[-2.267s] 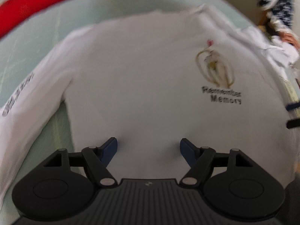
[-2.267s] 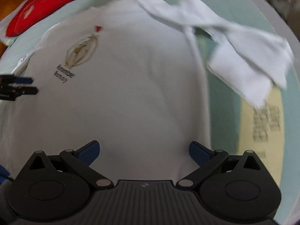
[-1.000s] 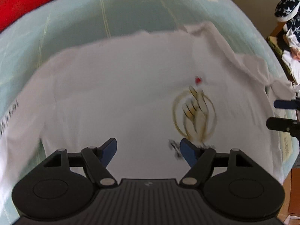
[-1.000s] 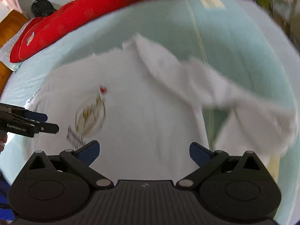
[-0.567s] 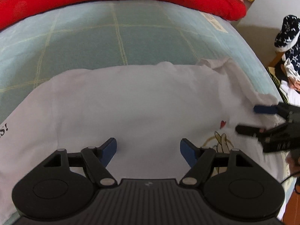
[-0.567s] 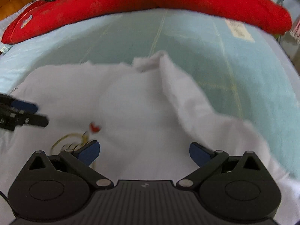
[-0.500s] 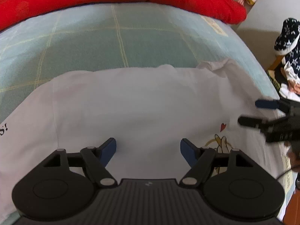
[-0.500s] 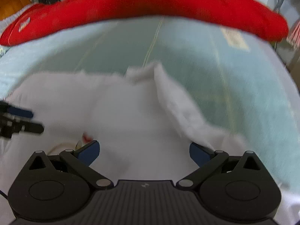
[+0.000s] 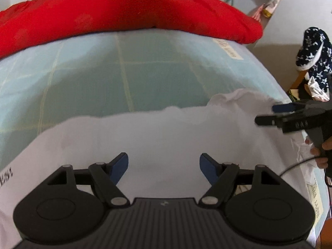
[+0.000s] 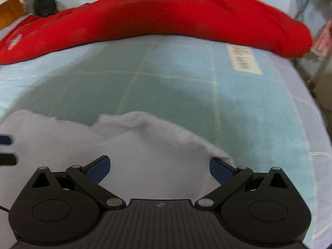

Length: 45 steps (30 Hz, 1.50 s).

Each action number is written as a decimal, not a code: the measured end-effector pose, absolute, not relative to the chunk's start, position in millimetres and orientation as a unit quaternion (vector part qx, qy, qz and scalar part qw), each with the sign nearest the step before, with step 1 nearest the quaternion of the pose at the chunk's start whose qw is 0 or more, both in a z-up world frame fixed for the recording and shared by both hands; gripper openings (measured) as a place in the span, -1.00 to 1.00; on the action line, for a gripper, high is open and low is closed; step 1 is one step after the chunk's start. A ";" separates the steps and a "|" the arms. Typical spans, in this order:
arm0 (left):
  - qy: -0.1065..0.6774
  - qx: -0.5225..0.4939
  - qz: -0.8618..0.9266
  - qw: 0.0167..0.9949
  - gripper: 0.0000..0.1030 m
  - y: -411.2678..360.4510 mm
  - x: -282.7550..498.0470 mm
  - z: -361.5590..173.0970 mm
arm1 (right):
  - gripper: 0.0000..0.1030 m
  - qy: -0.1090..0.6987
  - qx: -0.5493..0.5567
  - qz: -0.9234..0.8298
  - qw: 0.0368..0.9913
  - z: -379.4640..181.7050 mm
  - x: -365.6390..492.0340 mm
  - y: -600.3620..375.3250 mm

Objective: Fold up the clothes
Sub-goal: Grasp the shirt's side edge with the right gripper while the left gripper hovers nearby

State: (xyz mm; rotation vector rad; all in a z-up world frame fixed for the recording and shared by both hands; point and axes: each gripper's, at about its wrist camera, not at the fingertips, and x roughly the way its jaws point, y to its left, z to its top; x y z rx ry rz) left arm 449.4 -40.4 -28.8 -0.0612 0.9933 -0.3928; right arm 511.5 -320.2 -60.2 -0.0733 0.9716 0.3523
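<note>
Both claws advanced over rumpled white shirt (image 9: 166, 132).

We see a white shirt (image 9: 166, 137) on a pale-green checked sheet (image 9: 145, 72), a red bolster (image 9: 124, 12) at 12 o'clock, and navy star-print cloth (image 9: 313, 47) at 2 o'clock.

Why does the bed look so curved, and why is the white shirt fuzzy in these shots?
Both wrist views use fisheye lenses, so the red pillow and blue bedsheet bow into arcs. In the right wrist view the white shirt has smeared edges, likely motion blur; the left wrist view's shirt edge is soft too, while the left gripper stays sharp.
</note>
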 end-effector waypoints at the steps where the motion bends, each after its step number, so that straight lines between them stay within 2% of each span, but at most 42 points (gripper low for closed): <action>1: 0.472 -0.028 -0.190 0.861 0.47 -41.0 451.3 -27.4 | 1.00 0.469 -0.032 0.188 0.863 -59.6 509.1 -317.9; 6: 0.469 -0.033 -0.199 0.860 0.47 -42.9 463.5 -28.8 | 1.00 0.462 -0.049 0.224 0.857 -70.5 511.9 -302.3; 12: 0.447 -0.013 -0.207 0.870 0.47 -53.2 474.6 -31.6 | 1.00 0.456 -0.041 0.169 0.873 -79.9 540.1 -303.6; 18: 0.448 -0.023 -0.203 0.870 0.47 -49.7 458.8 -39.7 | 1.00 0.452 -0.042 0.233 0.860 -64.7 506.2 -292.8; 24: 0.478 -0.035 -0.197 0.855 0.46 -41.1 427.7 -57.0 | 1.00 0.488 -0.075 0.255 0.831 -93.7 458.4 -276.8; 26: 0.488 -0.039 -0.195 0.850 0.46 -38.4 417.8 -62.3 | 1.00 0.477 -0.097 0.258 0.834 -94.9 450.3 -274.5; 30: 0.475 -0.029 -0.203 0.856 0.47 -34.7 420.7 -49.9 | 1.00 0.485 -0.105 0.277 0.823 -82.7 464.8 -277.2; 33: 0.462 -0.035 -0.205 0.862 0.47 -32.6 430.0 -45.3 | 1.00 0.451 -0.136 0.296 0.831 -62.5 482.8 -278.9; 37: 0.486 -0.051 -0.188 0.852 0.43 -29.2 438.3 -59.7 | 0.98 0.408 -0.201 0.314 0.833 -43.0 516.3 -275.8; 38: 0.487 -0.053 -0.187 0.852 0.43 -29.3 437.8 -61.1 | 0.94 0.401 -0.217 0.319 0.831 -40.6 524.9 -274.6; 43: 0.483 -0.043 -0.193 0.853 0.43 -29.2 435.0 -63.3 | 0.26 0.404 -0.299 0.348 0.792 -49.9 561.7 -263.6; 45: 0.484 -0.045 -0.194 0.852 0.43 -28.3 435.6 -64.8 | 0.15 0.410 -0.316 0.362 0.775 -57.0 568.4 -259.9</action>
